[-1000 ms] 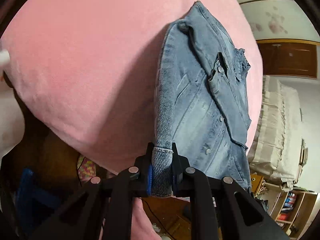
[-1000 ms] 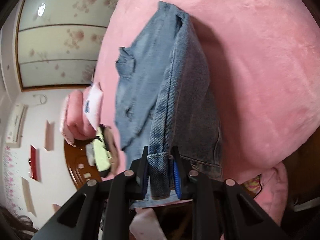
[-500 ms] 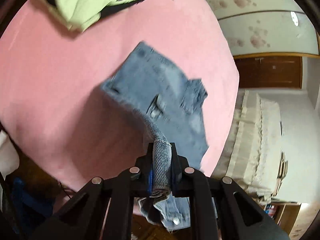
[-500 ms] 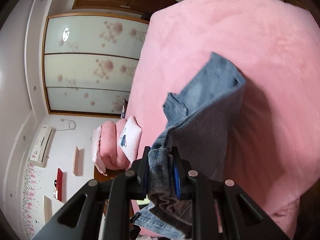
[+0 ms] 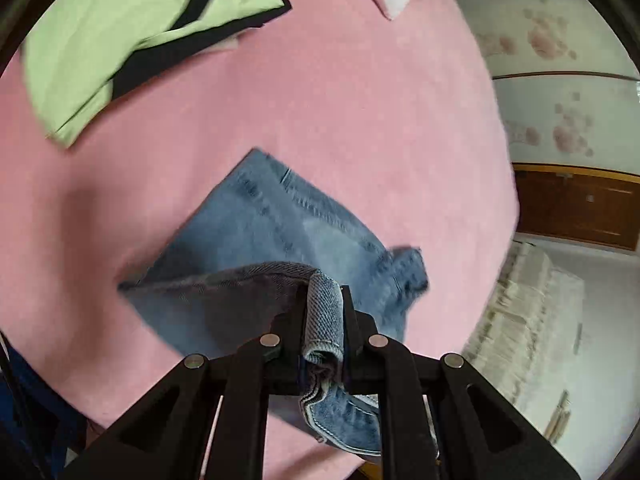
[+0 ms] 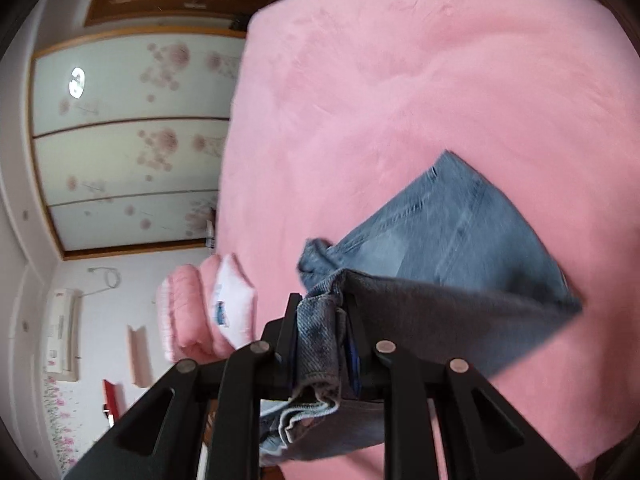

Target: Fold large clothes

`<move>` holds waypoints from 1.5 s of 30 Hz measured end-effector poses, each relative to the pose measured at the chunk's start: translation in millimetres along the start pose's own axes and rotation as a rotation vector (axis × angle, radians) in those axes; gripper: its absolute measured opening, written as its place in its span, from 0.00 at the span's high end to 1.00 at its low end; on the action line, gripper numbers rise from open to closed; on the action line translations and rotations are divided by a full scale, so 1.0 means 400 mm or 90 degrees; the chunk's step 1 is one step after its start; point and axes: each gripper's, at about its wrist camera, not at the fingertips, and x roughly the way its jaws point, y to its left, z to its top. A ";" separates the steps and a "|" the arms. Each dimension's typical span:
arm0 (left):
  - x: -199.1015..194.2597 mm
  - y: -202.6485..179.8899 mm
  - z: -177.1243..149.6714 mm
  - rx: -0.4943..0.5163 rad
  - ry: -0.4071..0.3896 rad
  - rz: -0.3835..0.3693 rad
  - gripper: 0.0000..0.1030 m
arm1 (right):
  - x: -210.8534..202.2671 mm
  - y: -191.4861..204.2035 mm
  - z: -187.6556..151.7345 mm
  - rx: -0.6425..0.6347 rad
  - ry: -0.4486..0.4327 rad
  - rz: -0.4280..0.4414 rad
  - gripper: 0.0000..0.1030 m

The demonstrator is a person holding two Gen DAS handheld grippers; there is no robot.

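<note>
A denim jacket (image 5: 280,236) lies on a pink bedcover (image 5: 340,100), partly folded, and serves here as the landmark for everything else. Both handheld tongs have hold of it. The left gripper (image 5: 323,320) is pinched nearly closed on a thick hem edge of the jacket, the denim bunched between its two black fingers and spilling out below them. The right gripper (image 6: 325,332) is likewise clamped on another hem corner (image 6: 320,344), its jaws a shade wider, likely because the cloth there is doubled into a thicker roll.

The two grips sit at opposite ends of one edge — a sensible hold for folding, since lifting both corners together keeps the edge taut and lets the near half of the jacket be carried over the far half in one flat sheet. In both views the held half arches up, showing its darker underside, while the part beyond rests flat on the bedcover with a collar or cuff poking out at one side.

Beyond the jacket, near the far edge of the bed, lies a light green garment (image 5: 120,28) with black trim, well apart from it. A white pillow (image 6: 234,304) and a rolled pink quilt (image 6: 184,312) sit off to the jacket's side. The fold looks midway — the lifted edge is not yet laid down.
</note>
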 end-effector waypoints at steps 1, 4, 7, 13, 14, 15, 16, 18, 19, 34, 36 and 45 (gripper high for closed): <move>0.031 -0.011 0.020 -0.004 0.000 0.009 0.91 | 0.036 -0.001 0.030 0.001 0.006 -0.012 0.82; 0.132 -0.031 0.072 -0.018 0.005 0.036 0.91 | 0.142 -0.014 0.102 0.013 0.020 -0.050 0.82; 0.214 -0.033 0.108 -0.025 0.011 0.092 0.90 | 0.234 -0.034 0.148 0.024 0.039 -0.099 0.82; 0.277 0.011 0.151 -0.083 0.003 0.105 0.71 | 0.324 -0.071 0.187 0.018 0.071 -0.165 0.75; 0.264 0.008 0.158 -0.075 -0.015 0.106 0.64 | 0.324 -0.077 0.193 0.017 0.066 -0.177 0.73; 0.246 -0.002 0.164 -0.056 -0.034 0.111 0.58 | 0.319 -0.078 0.197 0.016 0.058 -0.181 0.73; 0.232 -0.014 0.167 -0.034 -0.042 0.119 0.46 | 0.304 -0.077 0.202 0.008 0.036 -0.183 0.73; 0.202 -0.058 0.162 0.046 -0.052 0.149 0.42 | 0.273 -0.061 0.206 -0.020 0.006 -0.188 0.73; 0.194 -0.076 0.155 0.082 -0.050 0.161 0.42 | 0.257 -0.049 0.205 -0.038 -0.005 -0.197 0.73; 0.313 -0.128 -0.170 0.550 0.039 0.296 0.33 | 0.243 0.083 -0.154 -0.468 -0.038 -0.358 0.59; 0.327 -0.111 -0.198 0.583 0.048 0.301 0.33 | 0.252 0.072 -0.180 -0.482 -0.052 -0.371 0.44; 0.338 -0.113 -0.287 0.613 0.003 0.229 0.34 | 0.371 -0.007 -0.090 -0.573 -0.074 -0.453 0.34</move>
